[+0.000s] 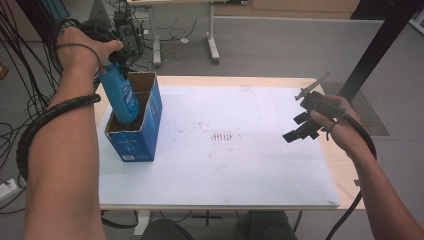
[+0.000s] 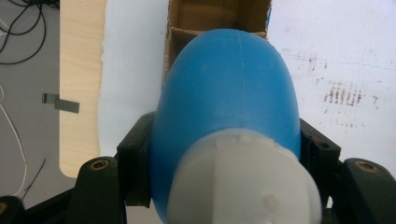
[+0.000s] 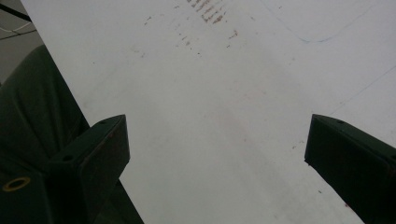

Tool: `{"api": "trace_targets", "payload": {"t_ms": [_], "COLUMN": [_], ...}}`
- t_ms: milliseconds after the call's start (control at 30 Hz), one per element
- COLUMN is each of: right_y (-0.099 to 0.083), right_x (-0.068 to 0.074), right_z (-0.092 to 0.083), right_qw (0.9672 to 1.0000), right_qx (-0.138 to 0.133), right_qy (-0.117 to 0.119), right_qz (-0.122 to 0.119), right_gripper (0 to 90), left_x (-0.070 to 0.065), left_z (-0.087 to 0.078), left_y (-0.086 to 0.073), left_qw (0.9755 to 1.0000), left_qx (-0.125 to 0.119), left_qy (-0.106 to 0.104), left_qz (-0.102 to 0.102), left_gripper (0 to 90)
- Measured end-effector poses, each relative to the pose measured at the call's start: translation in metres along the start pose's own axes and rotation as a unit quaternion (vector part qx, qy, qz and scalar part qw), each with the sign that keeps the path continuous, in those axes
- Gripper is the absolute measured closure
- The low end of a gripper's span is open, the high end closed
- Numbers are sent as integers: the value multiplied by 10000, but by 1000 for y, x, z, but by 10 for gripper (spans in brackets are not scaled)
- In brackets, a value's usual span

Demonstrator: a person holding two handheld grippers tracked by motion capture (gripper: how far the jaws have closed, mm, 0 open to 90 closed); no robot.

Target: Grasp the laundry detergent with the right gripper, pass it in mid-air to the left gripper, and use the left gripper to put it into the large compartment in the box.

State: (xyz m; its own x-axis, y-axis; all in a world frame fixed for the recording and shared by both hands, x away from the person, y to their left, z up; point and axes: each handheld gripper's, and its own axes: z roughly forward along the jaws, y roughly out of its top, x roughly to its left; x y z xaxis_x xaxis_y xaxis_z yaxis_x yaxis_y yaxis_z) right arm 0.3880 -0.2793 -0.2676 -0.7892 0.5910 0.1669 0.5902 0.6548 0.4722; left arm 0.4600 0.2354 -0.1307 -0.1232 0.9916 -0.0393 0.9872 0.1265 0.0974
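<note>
Grey floor with tangled cables (image 1: 20,60) lay behind a wooden table (image 1: 345,170) covered by one stained white sheet (image 1: 225,165). One open blue box (image 1: 137,127) stood near its left edge, nothing crowding it. The left gripper (image 1: 114,56) had its jaws clamped on one blue bottle (image 1: 120,95), its base inside the box. The right gripper (image 1: 299,127) hovered well apart, jaws spread, holding nothing.

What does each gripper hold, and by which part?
The left gripper clamps the blue bottle just below its white cap. The right gripper holds nothing.
</note>
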Motion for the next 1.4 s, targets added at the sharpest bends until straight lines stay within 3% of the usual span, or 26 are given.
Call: {"api": "trace_targets", "payload": {"t_ms": [167, 400, 867, 1400], "right_y": [1, 1, 0, 0], "right_x": [1, 1, -2, -4], "right_z": [2, 5, 8, 15], "right_qw": [10000, 10000, 9999, 9998], "right_qx": [22, 73, 135, 192], "right_qy": [-6, -2, -10, 13], "right_qz": [-6, -2, 28, 64], "right_gripper": [63, 65, 66, 66], "left_x": [2, 0, 1, -1], "left_z": [15, 38, 87, 118], "left_y": [-1, -1, -5, -8], "left_qw": [9999, 9999, 9996, 9992], "left_qx": [54, 53, 178, 200], "left_qy": [-86, 78, 106, 146], "left_qz": [-7, 94, 195, 314], "left_gripper": [366, 366, 366, 366]}}
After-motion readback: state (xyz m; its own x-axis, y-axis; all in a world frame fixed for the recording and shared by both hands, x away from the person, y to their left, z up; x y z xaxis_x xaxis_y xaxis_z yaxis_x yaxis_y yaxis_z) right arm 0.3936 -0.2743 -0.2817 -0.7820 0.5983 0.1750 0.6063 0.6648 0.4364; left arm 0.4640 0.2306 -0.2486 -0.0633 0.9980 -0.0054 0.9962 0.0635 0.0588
